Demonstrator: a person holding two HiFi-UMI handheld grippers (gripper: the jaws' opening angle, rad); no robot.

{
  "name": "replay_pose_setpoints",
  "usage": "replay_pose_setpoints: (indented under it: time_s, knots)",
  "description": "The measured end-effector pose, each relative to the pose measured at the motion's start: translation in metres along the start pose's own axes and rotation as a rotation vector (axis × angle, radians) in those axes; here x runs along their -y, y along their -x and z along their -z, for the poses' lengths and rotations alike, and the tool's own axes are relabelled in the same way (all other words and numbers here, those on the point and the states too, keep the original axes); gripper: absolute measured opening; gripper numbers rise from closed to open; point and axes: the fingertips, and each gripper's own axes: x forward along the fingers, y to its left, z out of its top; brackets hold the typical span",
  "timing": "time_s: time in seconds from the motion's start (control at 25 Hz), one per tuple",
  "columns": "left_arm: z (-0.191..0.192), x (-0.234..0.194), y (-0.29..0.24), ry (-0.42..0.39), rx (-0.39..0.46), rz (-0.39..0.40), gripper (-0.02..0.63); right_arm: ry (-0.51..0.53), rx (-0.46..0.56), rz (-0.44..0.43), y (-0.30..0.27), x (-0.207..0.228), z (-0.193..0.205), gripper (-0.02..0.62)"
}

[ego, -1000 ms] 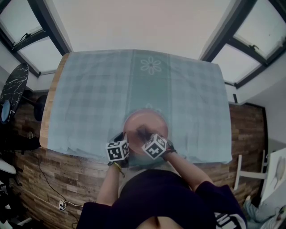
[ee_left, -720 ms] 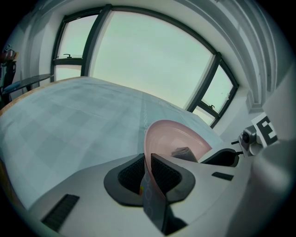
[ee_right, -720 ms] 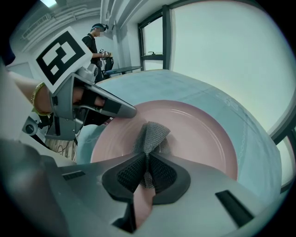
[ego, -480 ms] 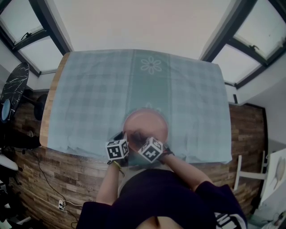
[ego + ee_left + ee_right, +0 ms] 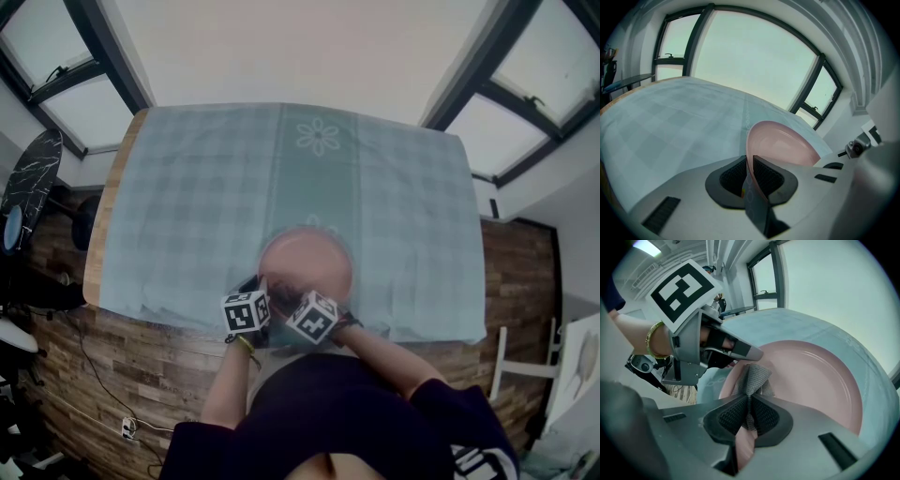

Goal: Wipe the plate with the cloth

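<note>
While my left gripper [image 5: 749, 174] is closed on the near rim of the round glossy pink plate [image 5: 783, 143], which sits on the pale blue checked tablecloth [image 5: 187, 197] near the table's front edge, I read this as mid-wipe. My right gripper [image 5: 749, 416] is clamped tight on the bunched grey mesh cloth [image 5: 753, 377], which is pressed on the plate's near-left inner face. Next move, I reckon: sweep the cloth across to the far side, with the left grip firm.

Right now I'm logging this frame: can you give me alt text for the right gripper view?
The right gripper has its jaws closed on a grey cloth, bunched against the near part of a pink plate. The left gripper clamps the plate's rim at left, and a pale blue checked tablecloth lies beneath.
</note>
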Motion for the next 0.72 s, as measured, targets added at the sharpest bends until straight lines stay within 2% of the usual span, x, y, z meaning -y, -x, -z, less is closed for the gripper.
replay_pose_setpoints:
  time_s: [0.32, 0.52, 0.72]
  knots:
    - [0.000, 0.000, -0.001, 0.002, -0.004, -0.003, 0.052, -0.022, 0.030, -0.016, 0.011, 0.001, -0.001, 0.035]
    - [0.002, -0.001, -0.002, 0.007, -0.005, -0.007, 0.052, -0.079, 0.073, 0.042, 0.029, 0.024, -0.003, 0.035]
    - [0.002, 0.000, -0.004, 0.008, -0.008, -0.008, 0.052, -0.095, 0.107, 0.119, 0.050, 0.059, -0.003, 0.035]
